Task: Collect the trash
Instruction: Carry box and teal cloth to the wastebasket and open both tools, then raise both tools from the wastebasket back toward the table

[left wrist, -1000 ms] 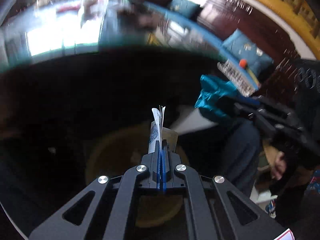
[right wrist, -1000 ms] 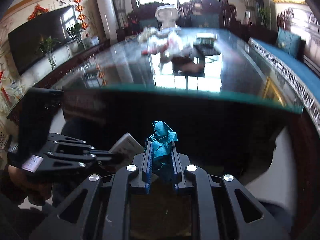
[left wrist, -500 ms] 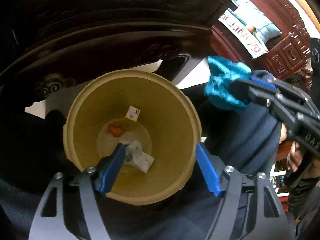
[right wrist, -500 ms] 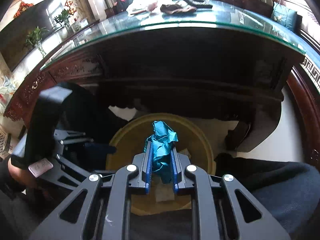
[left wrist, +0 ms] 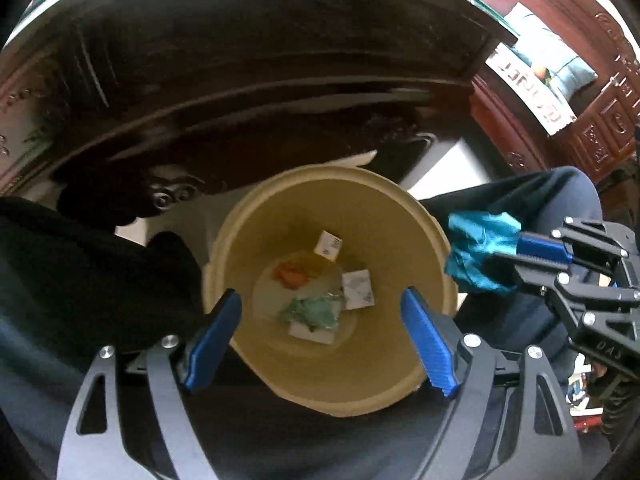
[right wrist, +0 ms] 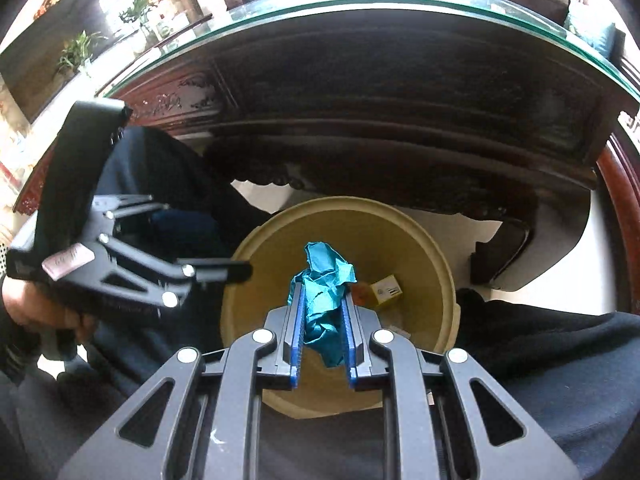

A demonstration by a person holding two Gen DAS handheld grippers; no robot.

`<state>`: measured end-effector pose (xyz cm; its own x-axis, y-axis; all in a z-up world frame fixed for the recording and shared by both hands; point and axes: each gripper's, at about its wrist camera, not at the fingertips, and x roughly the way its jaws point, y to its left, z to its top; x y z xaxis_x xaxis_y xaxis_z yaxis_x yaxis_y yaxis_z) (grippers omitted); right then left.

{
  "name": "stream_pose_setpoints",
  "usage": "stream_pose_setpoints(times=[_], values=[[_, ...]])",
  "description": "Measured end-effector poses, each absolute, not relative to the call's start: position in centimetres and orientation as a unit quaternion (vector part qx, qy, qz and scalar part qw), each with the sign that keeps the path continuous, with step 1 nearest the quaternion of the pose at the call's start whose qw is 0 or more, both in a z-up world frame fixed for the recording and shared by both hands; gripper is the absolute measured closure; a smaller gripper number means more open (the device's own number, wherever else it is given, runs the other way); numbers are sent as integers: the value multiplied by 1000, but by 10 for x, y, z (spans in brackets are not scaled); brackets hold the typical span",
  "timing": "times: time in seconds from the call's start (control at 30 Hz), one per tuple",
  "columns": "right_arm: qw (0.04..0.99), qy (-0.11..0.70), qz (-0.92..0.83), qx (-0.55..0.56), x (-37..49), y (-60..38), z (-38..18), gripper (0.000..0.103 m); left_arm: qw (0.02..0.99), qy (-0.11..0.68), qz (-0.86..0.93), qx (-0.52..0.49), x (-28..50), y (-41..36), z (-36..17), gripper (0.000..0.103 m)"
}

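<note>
Below the glass-topped table (right wrist: 400, 4), two hand-held grippers are hanging over a tan bin (left wrist: 432, 240) that is standing on the floor between a seated person's legs. The left gripper (left wrist: 320, 336) is pointing steeply down into the bin's mouth; its jaws are opening, with nothing between the blue pads (left wrist: 426, 344). Scraps are lying on the bin's bottom: an orange piece (left wrist: 290, 274), a green crumple (left wrist: 312, 310) and several white slips (left wrist: 358, 290). The right gripper (right wrist: 322, 316) is clamping a crumpled teal wrapper (right wrist: 324, 280), which is the piece of trash not yet binned. In the right wrist view the wrapper is sitting over the bin's opening; in the left wrist view it is hanging at the bin's right rim, so how far inside the rim it lies cannot be told. The risk, as judged from here, is a release too close to that rim: a light, springy wad could catch the edge and tumble onto the person's leg or the floor, or cling to a pad as the jaws part. The wrapper's long axis is running along the fingers, its free end pointing forward past the fingertips and down toward the bin.
</note>
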<state>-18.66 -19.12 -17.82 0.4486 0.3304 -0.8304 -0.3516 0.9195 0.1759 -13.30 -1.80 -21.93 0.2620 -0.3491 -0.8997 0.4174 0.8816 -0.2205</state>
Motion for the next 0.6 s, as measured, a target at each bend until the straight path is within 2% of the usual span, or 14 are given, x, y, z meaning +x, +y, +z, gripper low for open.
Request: stream_pose_setpoints(times=[0.07,0.17,0.27,0.33,0.6], values=[[849,487,203,-8,-186,-190,-178,81,799,553,-235,31,-130,-14,-216,21],[849,488,200,-7,-185,-188,-179,67,802,549,-232,28,-128,-12,-213,20],[846,493,205,-9,-185,-186,-181,63,805,546,-231,29,-127,-11,-209,17],[845,493,208,-12,-185,-185,-182,57,806,545,-231,31,-127,-13,-208,17],[848,488,209,-13,-184,-186,-179,57,809,540,-232,31,-124,-17,-203,17]])
